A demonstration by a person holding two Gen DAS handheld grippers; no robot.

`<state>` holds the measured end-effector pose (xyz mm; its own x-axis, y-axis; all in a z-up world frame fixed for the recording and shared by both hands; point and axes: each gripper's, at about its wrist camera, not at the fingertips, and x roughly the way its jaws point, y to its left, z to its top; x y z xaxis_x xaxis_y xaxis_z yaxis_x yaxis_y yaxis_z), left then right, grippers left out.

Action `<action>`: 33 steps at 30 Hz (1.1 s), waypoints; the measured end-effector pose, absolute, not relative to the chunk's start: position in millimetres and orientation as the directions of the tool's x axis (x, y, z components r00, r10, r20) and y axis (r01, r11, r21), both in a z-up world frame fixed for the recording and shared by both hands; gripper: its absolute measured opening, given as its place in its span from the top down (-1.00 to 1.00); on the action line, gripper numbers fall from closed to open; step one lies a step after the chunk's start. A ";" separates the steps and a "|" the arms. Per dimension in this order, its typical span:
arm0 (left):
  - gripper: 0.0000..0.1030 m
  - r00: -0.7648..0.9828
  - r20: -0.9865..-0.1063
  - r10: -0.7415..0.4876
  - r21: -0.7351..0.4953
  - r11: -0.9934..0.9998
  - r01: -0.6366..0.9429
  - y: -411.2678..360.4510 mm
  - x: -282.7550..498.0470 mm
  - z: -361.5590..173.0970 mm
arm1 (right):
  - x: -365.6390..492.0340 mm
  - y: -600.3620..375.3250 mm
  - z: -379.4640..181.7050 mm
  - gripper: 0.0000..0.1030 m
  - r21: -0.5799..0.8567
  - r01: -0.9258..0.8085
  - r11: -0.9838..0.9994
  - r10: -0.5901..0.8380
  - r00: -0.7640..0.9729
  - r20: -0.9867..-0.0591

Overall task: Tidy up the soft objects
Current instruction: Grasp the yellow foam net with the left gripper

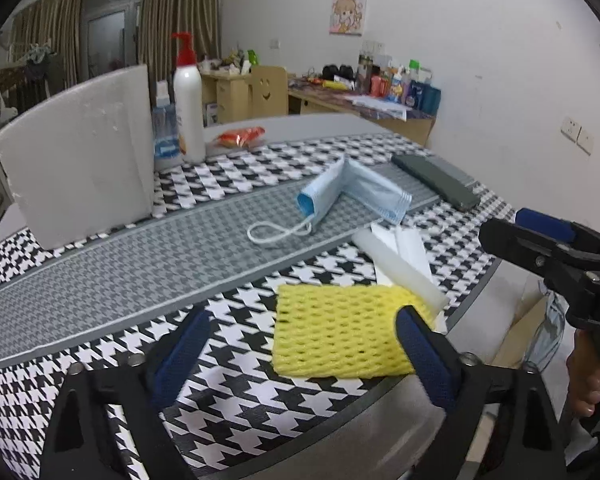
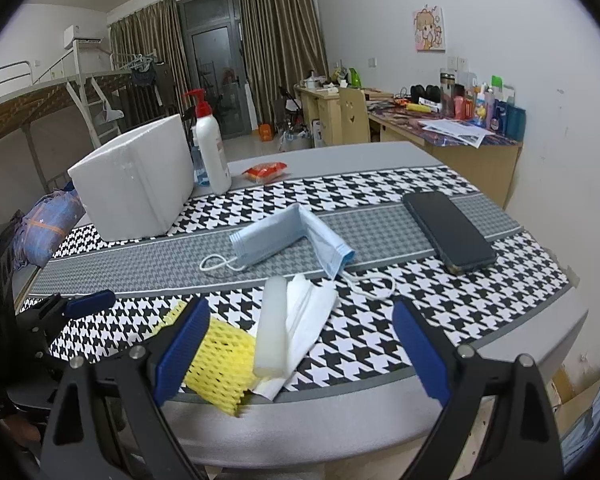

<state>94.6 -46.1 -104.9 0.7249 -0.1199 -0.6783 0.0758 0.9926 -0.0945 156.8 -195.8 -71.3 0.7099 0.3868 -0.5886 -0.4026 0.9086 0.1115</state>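
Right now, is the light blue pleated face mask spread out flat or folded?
Folded. The light blue pleated face mask is bent into an L, one half crossing the other, its white ear loops trailing loose.

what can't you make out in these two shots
- Yellow foam net: right wrist view, the right claw's finger covers its near left part.
- Small bottle: left wrist view, partly behind the white foam box.
- Desk clutter: both views, too small to identify.

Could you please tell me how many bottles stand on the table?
2. A tall white plastic pump bottle with a red top stands beside the white foam box; a smaller clear bottle with a blue label is between them, partly hidden.
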 end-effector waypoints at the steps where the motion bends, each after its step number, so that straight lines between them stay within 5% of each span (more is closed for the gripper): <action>1: -0.76 0.718 -0.685 -0.125 -0.099 0.992 0.078 -46.2 95.6 -106.7 | 157.6 -195.6 -72.5 -0.85 0.112 -0.401 0.909 0.386 0.708 -0.591; 27: -0.44 0.646 -0.751 -0.139 -0.093 0.990 0.105 -53.7 106.3 -136.6 | 178.9 -191.1 -99.5 -0.85 0.134 -0.388 0.912 0.375 0.657 -0.654; 33: 0.04 0.649 -0.747 -0.146 -0.067 0.987 0.145 -66.1 104.4 -136.0 | 183.2 -192.9 -102.0 -0.85 0.146 -0.368 0.918 0.366 0.648 -0.668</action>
